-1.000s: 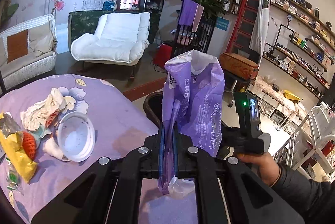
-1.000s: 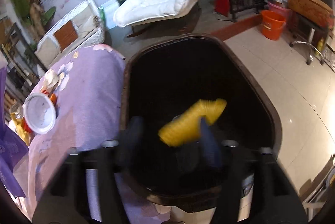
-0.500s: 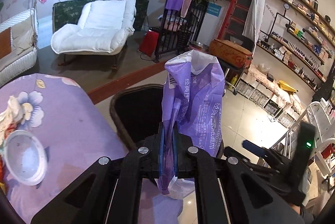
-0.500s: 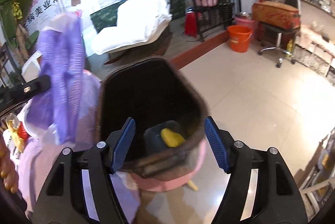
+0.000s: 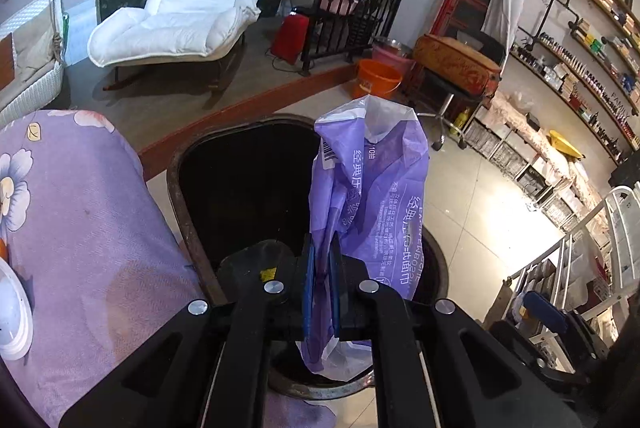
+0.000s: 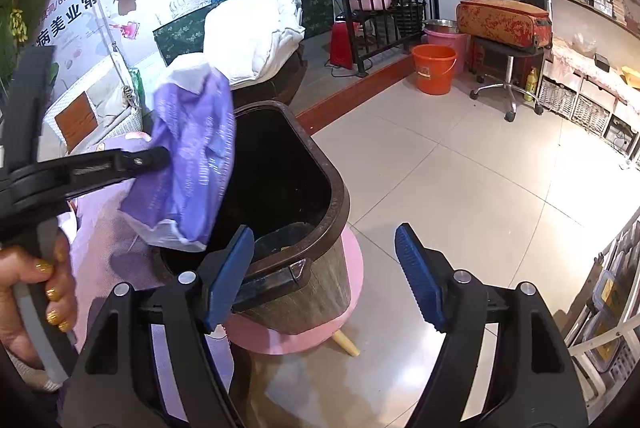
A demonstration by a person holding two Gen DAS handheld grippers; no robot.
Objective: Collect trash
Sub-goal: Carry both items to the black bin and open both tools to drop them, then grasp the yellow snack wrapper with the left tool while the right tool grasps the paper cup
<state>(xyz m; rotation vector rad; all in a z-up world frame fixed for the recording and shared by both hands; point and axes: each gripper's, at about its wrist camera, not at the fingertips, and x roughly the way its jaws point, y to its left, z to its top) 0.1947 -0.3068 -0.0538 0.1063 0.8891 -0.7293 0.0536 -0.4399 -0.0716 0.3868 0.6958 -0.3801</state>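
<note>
Left wrist: lilac tablecloth [image 5: 80, 228], tiled floor [image 5: 480, 211].

Crinkly glossy plastic bag [image 5: 372, 195], matt wood-grain bin [image 6: 320, 268], glossy floor tiles [image 6: 460, 187]

Far back on the left a white cushioned lounge chair [image 5: 176, 15] sits by the mural wall, an orange bucket [image 6: 434, 67] stands on the tiled floor just in front of a pink basin, and further right a worn orange suitcase [image 6: 502, 21] lies on a swivel stool.
</note>
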